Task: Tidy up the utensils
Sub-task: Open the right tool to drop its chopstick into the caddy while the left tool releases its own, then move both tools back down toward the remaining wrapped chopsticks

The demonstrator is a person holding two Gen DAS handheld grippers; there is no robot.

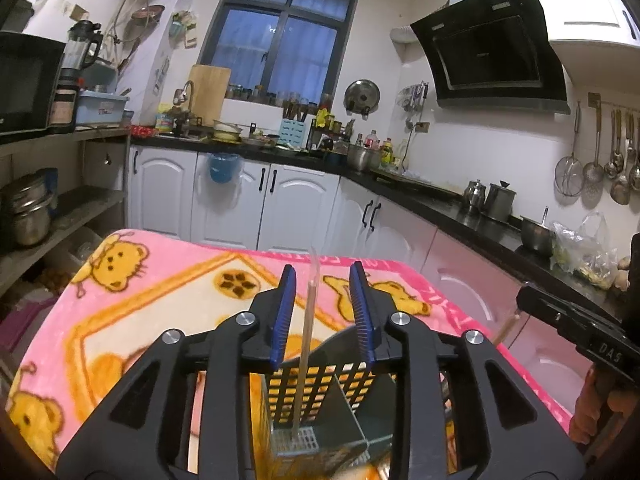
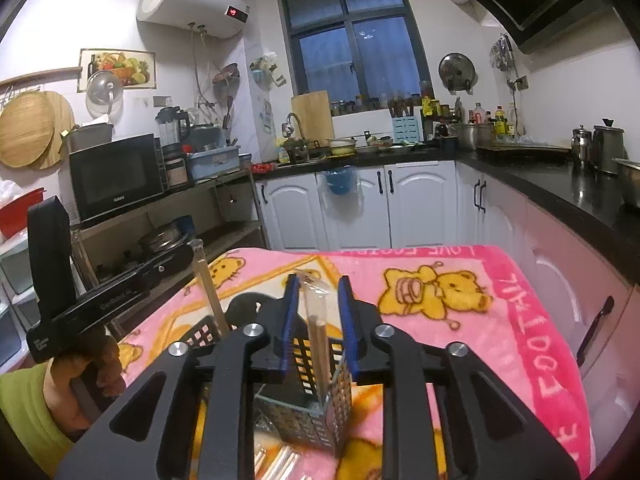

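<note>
A: Where the shelf unit point(image 2: 168, 216) runs along the left wall, what sits on it?

B: A black microwave point(image 2: 116, 176) with a small brand mark too fine to read, a blender point(image 2: 172, 128) beside it, and steel pots point(image 1: 30, 212) lower down. Above hangs a white water heater point(image 2: 192, 0) with a red display.

A: And the task's things?

B: A black perforated utensil holder point(image 2: 316, 396) stands on the pink blanket point(image 1: 160, 300), with dividers inside. In the left wrist view, a wrapped chopstick point(image 1: 306, 340) stands upright in one compartment, between the blue pads point(image 1: 286, 312) of the left gripper point(image 1: 323, 276). The pads stand apart and do not press it.

A: The right gripper point(image 2: 318, 284)?

B: Same story: its jaws are apart, with another wrapped chopstick point(image 2: 318, 344) standing in the holder between them, untouched. More pale sticks point(image 2: 276, 466) lie on the blanket in front of the holder.

A: Any writing?

B: The blanket's border reads "LOVE FOOT…", seen upside down, among yellow bears. The right tool's handle shows "DAS".

A: Farther right?

B: White cabinets point(image 1: 292, 208) under a dark counter point(image 1: 460, 208), a window point(image 1: 280, 36), kettles point(image 2: 596, 144), a black range hood point(image 1: 492, 48), and ladles point(image 1: 604, 160) hung on a rail.
</note>
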